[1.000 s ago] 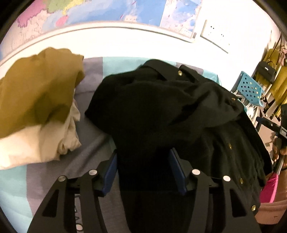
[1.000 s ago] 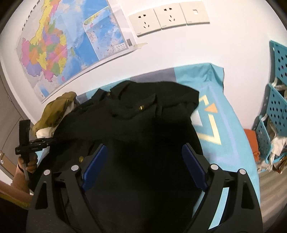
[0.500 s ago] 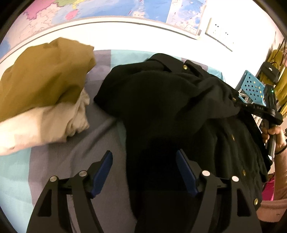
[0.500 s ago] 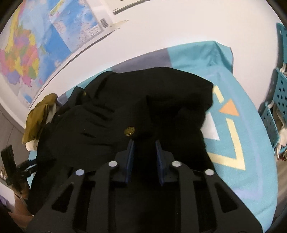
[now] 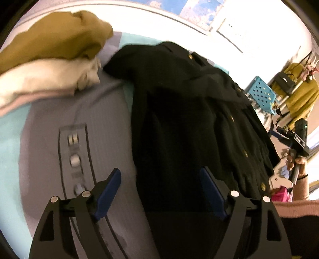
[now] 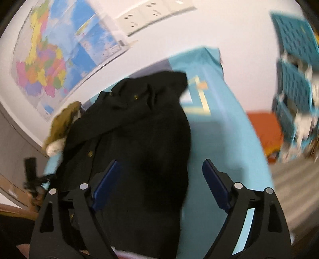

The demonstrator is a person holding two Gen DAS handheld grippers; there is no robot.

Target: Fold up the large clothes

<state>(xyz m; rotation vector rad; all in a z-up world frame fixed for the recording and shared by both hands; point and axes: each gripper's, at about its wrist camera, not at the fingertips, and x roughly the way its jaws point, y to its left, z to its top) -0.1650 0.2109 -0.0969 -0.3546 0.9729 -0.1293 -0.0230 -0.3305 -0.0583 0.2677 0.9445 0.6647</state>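
The black coat [image 5: 185,127] lies bunched along the bed [image 6: 223,139], just beside the mustard and cream clothes [image 5: 51,59]. The left claw [image 5: 159,191] and right claw [image 6: 159,185] both hover spread apart over it, holding nothing. A careless pinch might catch one layer and drag the whole coat askew. Beyond the coat, a map [image 6: 49,59] and sockets [image 6: 151,18] hang on the white wall.

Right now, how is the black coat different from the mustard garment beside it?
The black coat is spread lengthwise along the bed and shows gold buttons; the mustard garment is bunched in a heap on a cream garment, with no buttons showing. Both are on the bed, held by neither tool.
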